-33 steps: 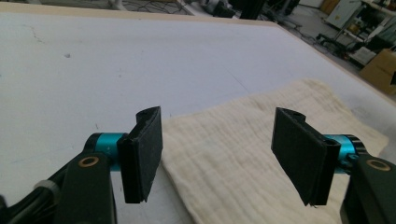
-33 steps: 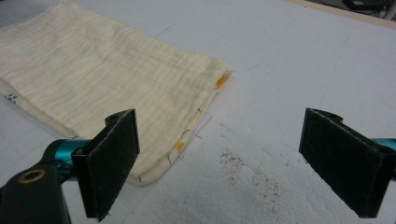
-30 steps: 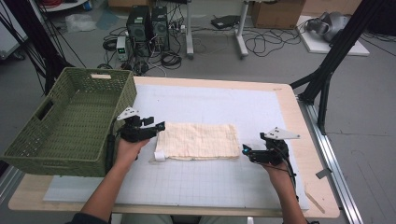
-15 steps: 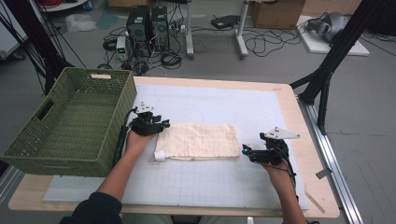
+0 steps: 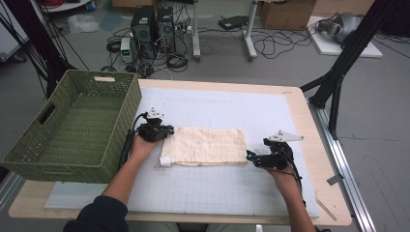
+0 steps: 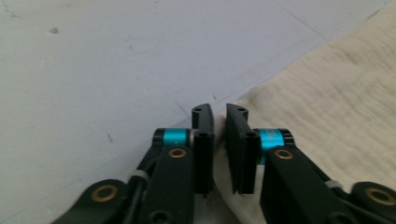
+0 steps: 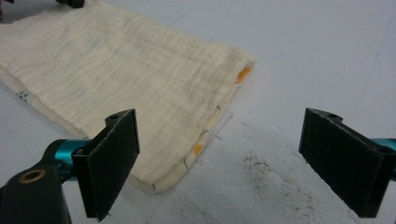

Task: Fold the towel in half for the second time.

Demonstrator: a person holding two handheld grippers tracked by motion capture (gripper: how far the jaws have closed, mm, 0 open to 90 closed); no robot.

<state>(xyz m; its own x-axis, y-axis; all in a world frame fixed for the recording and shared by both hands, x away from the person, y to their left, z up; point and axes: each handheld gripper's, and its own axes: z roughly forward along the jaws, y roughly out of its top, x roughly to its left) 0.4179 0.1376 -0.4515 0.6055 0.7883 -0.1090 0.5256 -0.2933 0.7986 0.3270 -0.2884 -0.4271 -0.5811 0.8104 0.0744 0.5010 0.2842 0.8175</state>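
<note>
Now the folded cream cloth (image 5: 205, 146) lies flat in the middle of the pale gridded mat (image 5: 217, 188) on the tabletop (image 5: 309, 121), long side running from nine to three o'clock. At its nine o'clock end, near the far corner, the left tool (image 6: 218, 122) has come in from the near side over the last second, and its jaws have just been closing: they stand only a narrow slit apart, with the cloth's edge running right up to them. Whether the pads truly pinch the fabric I cannot tell from here, though it looks like the start of a lift or fold from that corner. At three o'clock the right tool (image 7: 219, 163) has stayed put, jaws wide, straddling the cloth's near corner without touching it. A small white tag (image 5: 166, 161) sticks out at the cloth's near left corner; nothing on it is readable. The green woven basket (image 5: 63, 164) sits at nine o'clock, just beyond the left hand (image 5: 140, 145).
</note>
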